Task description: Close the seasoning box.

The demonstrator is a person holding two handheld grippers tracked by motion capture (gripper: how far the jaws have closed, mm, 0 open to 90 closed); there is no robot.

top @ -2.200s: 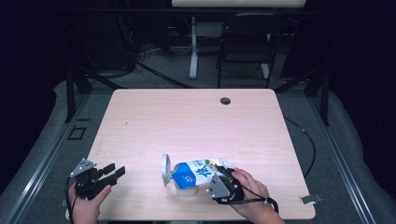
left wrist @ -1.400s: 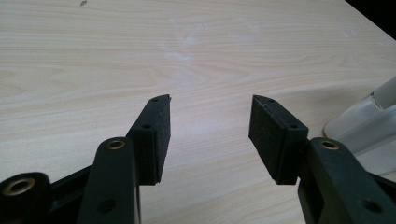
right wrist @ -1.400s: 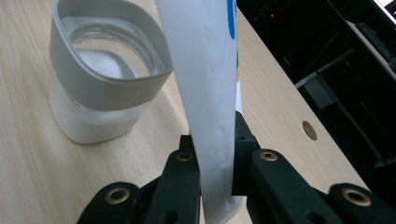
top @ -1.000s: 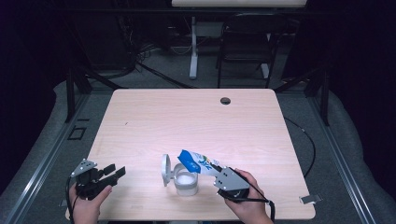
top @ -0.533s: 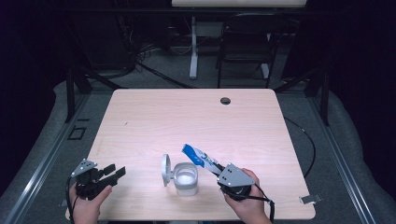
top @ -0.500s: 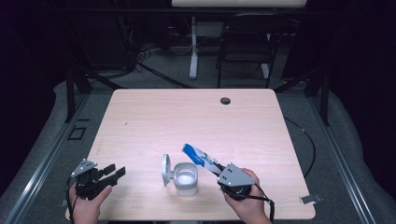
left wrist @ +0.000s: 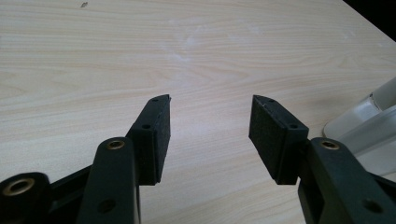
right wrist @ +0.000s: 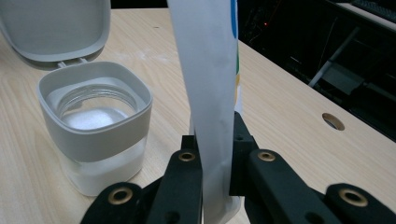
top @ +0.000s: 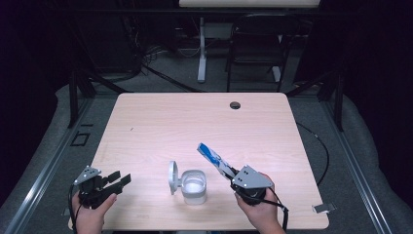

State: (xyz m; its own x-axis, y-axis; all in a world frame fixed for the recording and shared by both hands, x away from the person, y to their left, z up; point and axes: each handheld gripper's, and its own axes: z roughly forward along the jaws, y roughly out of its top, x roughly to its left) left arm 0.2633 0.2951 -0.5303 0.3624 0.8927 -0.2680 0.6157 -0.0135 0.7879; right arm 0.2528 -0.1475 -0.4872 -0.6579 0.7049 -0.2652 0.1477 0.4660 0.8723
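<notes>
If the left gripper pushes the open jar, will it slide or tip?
The jar looks squat and square, with white powder low inside, so it probably slides. Its hinged lid stands open on one side, so a high push there might tilt it.

Black hand-held gripper [left wrist: 210, 135], brass screws

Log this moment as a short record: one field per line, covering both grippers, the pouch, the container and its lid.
right gripper: shut on the blue-and-white pouch, flattened between its jaws
pouch position: off the table, to the right of the container, apart from it
left gripper: open, nothing between its jaws, over the table's near left corner
container: clear with a grey collar, upright on the table, white powder in the bottom
lid: hinged, flipped open to the container's left
</notes>
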